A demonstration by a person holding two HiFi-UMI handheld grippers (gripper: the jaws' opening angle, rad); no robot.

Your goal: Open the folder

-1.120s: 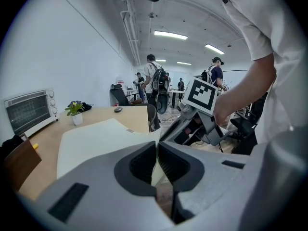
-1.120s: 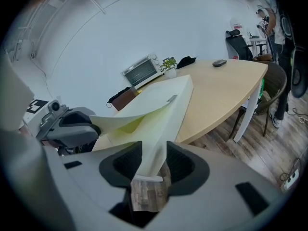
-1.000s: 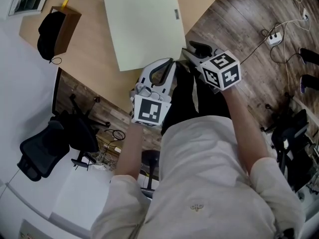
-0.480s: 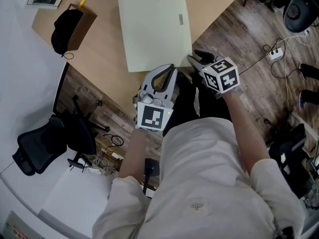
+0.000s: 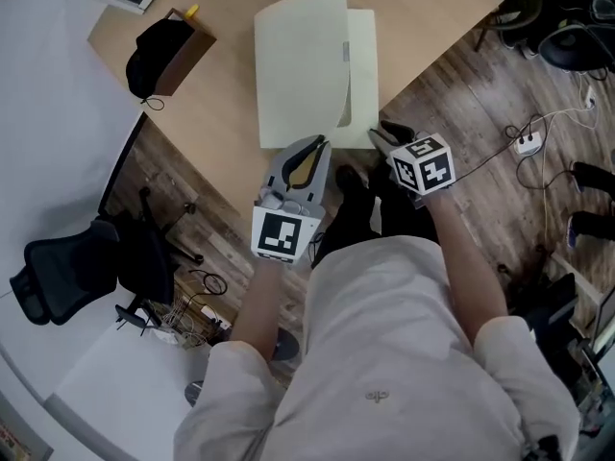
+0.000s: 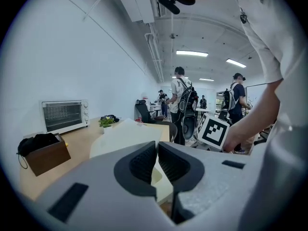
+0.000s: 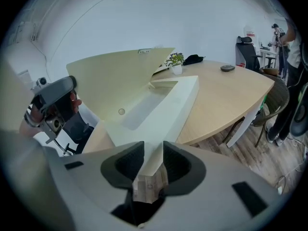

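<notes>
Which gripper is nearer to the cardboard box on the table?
Left. The left gripper, shut on the folder cover, is on the cardboard box's side of the folder. The right gripper, whose jaws have just been closing round the folder's other near corner, is farther off.

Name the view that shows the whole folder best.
Head view: the whole folder lies in frame, cover part-lifted. Right gripper view shows its inside from close up; left gripper view only part of its cover.

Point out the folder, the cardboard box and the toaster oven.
folder (image 5: 300,65), head view, on its raised cover.
cardboard box (image 5: 192,56), head view, on its brown side wall.
toaster oven (image 6: 62,116), left gripper view, on its glass door.
</notes>
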